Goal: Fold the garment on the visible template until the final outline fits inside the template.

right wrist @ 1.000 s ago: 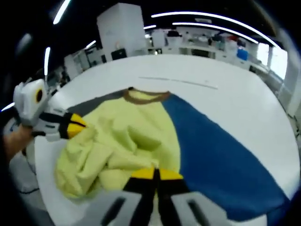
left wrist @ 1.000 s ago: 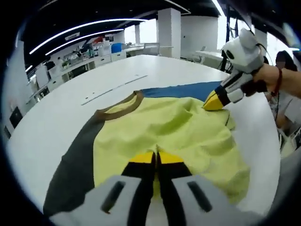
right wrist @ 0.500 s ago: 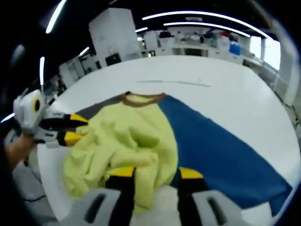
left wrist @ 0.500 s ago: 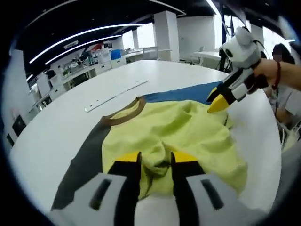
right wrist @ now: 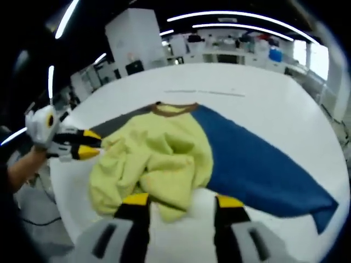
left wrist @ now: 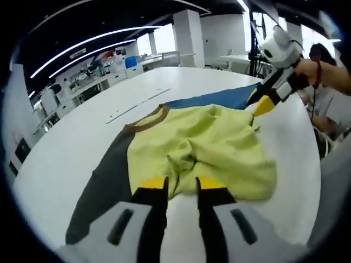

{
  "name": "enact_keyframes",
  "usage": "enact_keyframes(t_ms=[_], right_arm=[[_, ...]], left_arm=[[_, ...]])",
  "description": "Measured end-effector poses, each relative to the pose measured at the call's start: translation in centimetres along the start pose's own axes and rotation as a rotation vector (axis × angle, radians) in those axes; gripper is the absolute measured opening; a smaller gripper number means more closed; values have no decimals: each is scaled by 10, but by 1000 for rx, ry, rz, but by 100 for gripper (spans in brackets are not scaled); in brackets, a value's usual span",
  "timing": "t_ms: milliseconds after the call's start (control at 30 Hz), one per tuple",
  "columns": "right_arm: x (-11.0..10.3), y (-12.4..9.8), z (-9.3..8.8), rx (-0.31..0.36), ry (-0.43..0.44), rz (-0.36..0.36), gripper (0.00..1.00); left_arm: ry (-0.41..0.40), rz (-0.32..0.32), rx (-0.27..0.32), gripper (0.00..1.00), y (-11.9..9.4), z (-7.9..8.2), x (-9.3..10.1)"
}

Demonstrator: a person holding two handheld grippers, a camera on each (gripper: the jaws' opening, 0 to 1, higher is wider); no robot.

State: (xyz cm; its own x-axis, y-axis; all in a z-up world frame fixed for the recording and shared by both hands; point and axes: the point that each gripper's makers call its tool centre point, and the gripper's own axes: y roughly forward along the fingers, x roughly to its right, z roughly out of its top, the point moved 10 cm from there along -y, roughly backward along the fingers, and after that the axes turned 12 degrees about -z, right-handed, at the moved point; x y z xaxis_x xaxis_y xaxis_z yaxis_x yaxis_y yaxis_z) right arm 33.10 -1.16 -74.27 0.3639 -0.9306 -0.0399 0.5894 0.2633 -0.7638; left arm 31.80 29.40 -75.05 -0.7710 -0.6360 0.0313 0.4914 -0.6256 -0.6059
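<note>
Garment point(left wrist: 203, 150) bunched on white table point(left wrist: 66, 142), yellow body crumpled in middle, brown collar point(left wrist: 147, 118) at far end. Dark grey sleeve point(left wrist: 107, 178) flat on one side, blue sleeve point(right wrist: 258, 164) spread flat on other. Left gripper point(left wrist: 174, 186) jaws parted, nothing between them, tips just short of yellow hem. Right gripper point(right wrist: 181, 201) jaws wide apart, empty, yellow fold lying between tips. Template outline: cannot tell.

left tongs point(left wrist: 174, 183) parted, right tongs point(right wrist: 182, 201) wide apart
</note>
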Motion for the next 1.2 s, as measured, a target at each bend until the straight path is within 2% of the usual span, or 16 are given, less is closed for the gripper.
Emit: enact_keyframes(t_ms=[67, 333, 533, 567, 667, 767, 967, 1067, 1200], right_arm=[[-1, 0, -4, -2, 19, -3, 41], [-5, 3, -19, -26, 82, -15, 33], [-8, 8, -29, -34, 133, -30, 29], [-9, 10, -27, -9, 147, -38, 27], [-13, 8, -26, -11, 183, -34, 23], [-16, 10, -26, -9, 180, -31, 20], [-18, 15, -29, -14, 165, -30, 0], [-17, 14, -29, -10, 179, -20, 0], [-13, 8, -25, 9, 178, -3, 0]], left_arm=[[-13, -3, -3, 14, 2, -6, -2], [-49, -10, -25, 10, 14, -11, -1], [-106, -22, -16, 9, 20, -18, -4], [-114, -24, -13, 8, 21, -18, -6], [-140, -28, -5, 8, 22, -20, -9], [-155, -31, 0, 7, 23, -17, -7], [-176, -17, 0, 2, 18, -9, -2], [-175, -13, 7, 1, 15, -11, -1], [-175, -15, 22, 0, 7, -6, 3]])
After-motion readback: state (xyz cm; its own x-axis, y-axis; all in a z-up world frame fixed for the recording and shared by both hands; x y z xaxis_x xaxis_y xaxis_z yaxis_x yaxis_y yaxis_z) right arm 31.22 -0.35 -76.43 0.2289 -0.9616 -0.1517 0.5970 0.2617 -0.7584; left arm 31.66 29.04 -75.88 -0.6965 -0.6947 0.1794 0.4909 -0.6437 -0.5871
